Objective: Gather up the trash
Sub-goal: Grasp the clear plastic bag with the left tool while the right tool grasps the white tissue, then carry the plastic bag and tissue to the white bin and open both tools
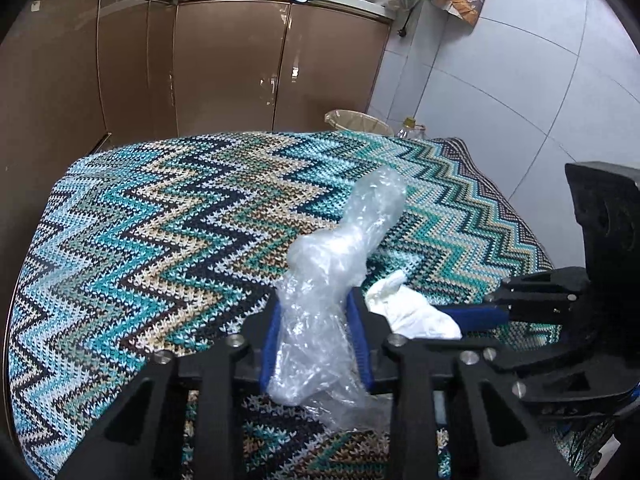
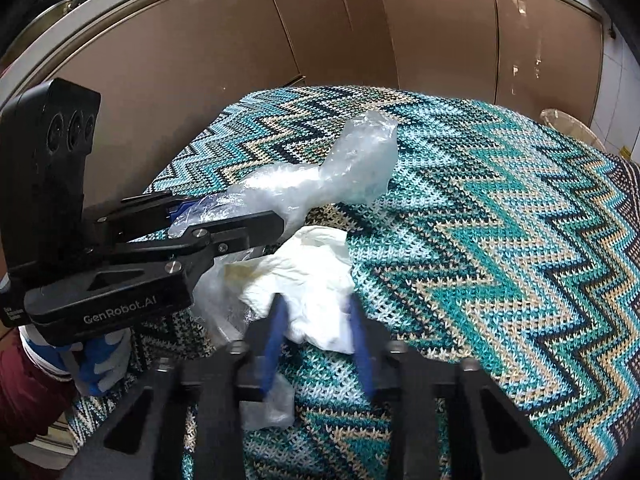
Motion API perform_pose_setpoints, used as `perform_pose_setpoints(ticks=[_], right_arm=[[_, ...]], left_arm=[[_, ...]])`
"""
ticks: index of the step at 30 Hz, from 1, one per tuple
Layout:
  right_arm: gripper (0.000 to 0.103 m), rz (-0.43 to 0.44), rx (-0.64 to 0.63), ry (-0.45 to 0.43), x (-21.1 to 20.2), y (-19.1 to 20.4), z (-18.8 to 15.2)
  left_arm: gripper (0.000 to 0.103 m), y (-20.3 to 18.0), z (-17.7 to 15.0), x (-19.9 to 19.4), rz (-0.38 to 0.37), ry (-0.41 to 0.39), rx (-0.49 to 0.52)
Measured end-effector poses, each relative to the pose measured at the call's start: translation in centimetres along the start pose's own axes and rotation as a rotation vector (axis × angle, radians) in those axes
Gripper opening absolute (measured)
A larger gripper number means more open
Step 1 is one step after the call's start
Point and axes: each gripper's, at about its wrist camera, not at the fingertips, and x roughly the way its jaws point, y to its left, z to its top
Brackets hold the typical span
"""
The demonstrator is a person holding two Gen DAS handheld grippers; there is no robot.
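Observation:
My left gripper (image 1: 316, 300) is shut on a crumpled clear plastic bag (image 1: 340, 248), which sticks up between its blue pads above the zigzag-knit tablecloth (image 1: 160, 220). The same bag (image 2: 320, 180) and the left gripper (image 2: 224, 220) show in the right wrist view. A crumpled white tissue (image 2: 304, 276) lies on the cloth beside the bag. My right gripper (image 2: 316, 308) has its blue fingers on either side of the tissue, pressed into it. The tissue (image 1: 412, 312) and the right gripper's blue finger (image 1: 476, 316) also show in the left wrist view.
A lined waste bin (image 1: 356, 122) stands past the table's far edge, with a bottle (image 1: 410, 128) beside it. Brown cabinets (image 1: 224, 64) run behind the table. A tiled wall (image 1: 520, 80) is at the right. The bin's rim (image 2: 572, 128) shows at right.

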Motion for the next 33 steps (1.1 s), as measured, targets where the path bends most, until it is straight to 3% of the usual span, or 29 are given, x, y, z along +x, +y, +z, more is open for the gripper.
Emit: perform_pose_setpoints(ticks=[1, 4, 12, 19, 27, 33], right_arm=[[0.012, 0.000, -0.007, -0.001, 0.0, 0.1, 0.0], [0.008, -0.009, -0.020, -0.014, -0.4, 0.4, -0.2], [0.008, -0.036, 0.029, -0.087, -4.2, -1.2, -1.3], [0.008, -0.073, 0.093, -0.168, -9.3, -3.2, -3.3], [0.008, -0.141, 0.186, -0.290, -16.6, -7.0, -6.2], [0.008, -0.226, 0.286, -0.341, -22.0, -11.9, -9.3]], left_arm=[[0.024, -0.3, 0.0, 0.1, 0.005, -0.003, 0.004], [0.020, -0.4, -0.1, -0.2, 0.017, -0.012, 0.019], [0.017, -1.4, 0.8, -2.4, 0.056, -0.064, 0.033], [0.017, -5.1, 1.8, -4.3, 0.057, -0.100, 0.097], [0.016, -11.9, 3.6, -4.7, 0.008, -0.113, 0.184], [0.016, -19.7, 5.6, -2.6, -0.098, -0.089, 0.257]])
